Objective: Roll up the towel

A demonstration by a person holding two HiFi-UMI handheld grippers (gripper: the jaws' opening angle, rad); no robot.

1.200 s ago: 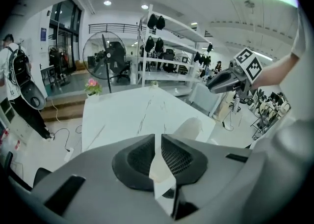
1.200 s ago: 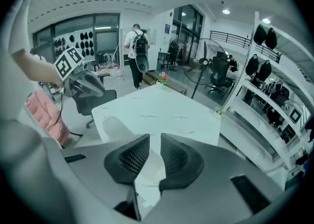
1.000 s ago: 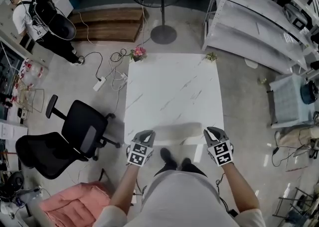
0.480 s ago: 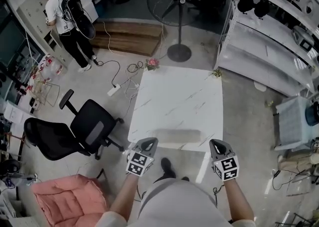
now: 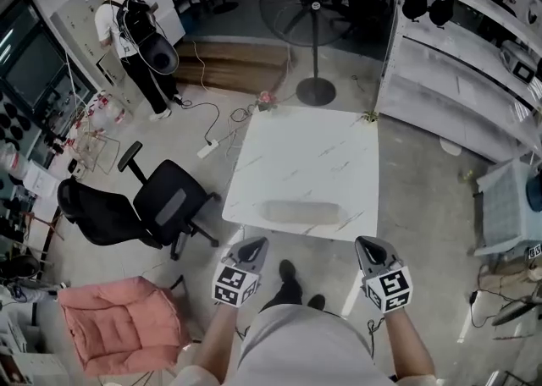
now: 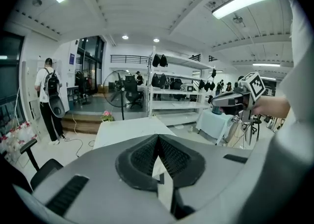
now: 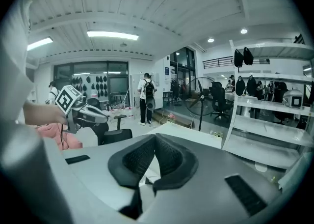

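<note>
Though closed, left tongs, right tongs with square-marker cubes.

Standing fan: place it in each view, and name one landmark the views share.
Head view: standing fan top centre, beyond the white table.
Left gripper view: left of centre, past the table's far end.
Right gripper view: right of centre, left of the shelving.
Shared landmark: the white table.

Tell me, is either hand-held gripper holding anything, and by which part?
Nothing. The left hand-held gripper and the right hand-held gripper are shut, empty; the towel lies on the table.
</note>
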